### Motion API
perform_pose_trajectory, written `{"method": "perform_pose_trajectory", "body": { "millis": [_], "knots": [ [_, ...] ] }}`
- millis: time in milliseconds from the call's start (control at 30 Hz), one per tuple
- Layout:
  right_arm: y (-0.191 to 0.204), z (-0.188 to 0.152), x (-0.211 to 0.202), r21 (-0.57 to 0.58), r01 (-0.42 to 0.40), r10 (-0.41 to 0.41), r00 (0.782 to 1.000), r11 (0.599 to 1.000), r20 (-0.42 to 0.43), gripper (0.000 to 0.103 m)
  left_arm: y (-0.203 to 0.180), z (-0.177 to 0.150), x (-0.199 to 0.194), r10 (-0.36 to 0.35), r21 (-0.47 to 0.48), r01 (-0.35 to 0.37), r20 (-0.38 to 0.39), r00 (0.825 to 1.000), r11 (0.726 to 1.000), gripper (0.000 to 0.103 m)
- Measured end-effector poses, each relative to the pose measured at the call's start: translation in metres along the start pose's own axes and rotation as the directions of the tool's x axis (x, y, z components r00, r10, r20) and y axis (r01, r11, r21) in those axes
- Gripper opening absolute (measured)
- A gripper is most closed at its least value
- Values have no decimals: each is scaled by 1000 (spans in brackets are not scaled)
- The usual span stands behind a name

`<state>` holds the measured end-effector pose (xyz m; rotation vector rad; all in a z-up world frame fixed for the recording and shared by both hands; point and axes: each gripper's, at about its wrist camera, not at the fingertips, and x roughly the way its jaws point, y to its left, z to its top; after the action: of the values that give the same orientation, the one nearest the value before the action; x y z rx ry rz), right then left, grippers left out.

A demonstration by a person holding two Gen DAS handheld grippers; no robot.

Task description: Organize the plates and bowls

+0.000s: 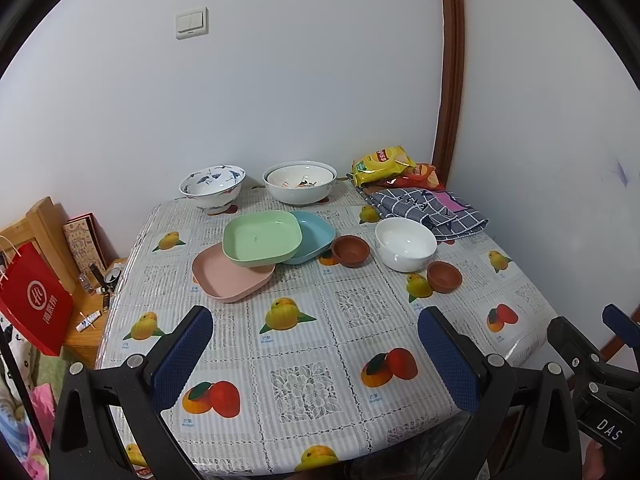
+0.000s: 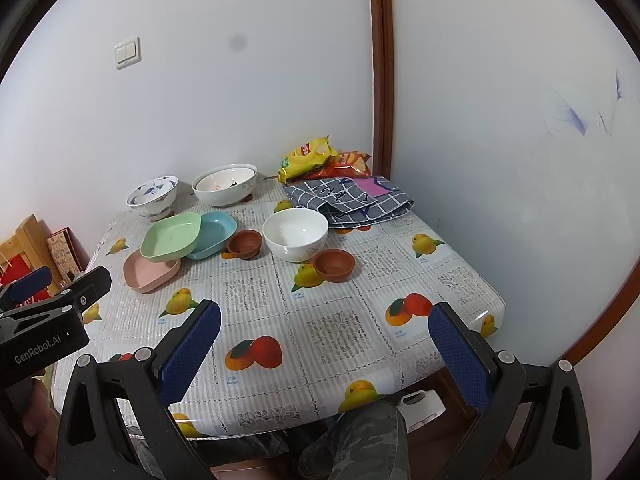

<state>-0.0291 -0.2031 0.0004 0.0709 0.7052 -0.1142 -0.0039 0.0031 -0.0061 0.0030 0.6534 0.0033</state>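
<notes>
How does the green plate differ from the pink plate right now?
The green plate is mint green; the pink plate is salmon pink. The green plate sits tilted, propped across the pink plate and the blue plate; the pink plate lies flat on the table. The green plate shows whole; the pink plate's far edge is covered by it. Both are shallow, rounded-square and look empty.

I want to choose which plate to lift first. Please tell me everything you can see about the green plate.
The green plate is a pale green, rounded-square dish with a raised rim, plastic by its look, and empty. It lies tilted on two others, overlapping the pink plate and the blue plate. It sits near the middle of the table. Neither gripper touches it.
</notes>
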Motion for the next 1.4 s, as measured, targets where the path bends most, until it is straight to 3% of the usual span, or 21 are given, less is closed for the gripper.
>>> {"method": "perform_pose_trajectory", "body": {
  "millis": [800, 1400],
  "knots": [
    [5, 1, 0, -1, -5, 5, 1000, 1000, 27, 102, -3, -3, 3, -13, 0, 13, -2, 1000, 1000, 103],
    [9, 10, 9, 27, 6, -6, 1000, 1000, 6, 102, 5, 16, 22, -39, -3, 39, -12, 999, 999, 103]
  ]
}}
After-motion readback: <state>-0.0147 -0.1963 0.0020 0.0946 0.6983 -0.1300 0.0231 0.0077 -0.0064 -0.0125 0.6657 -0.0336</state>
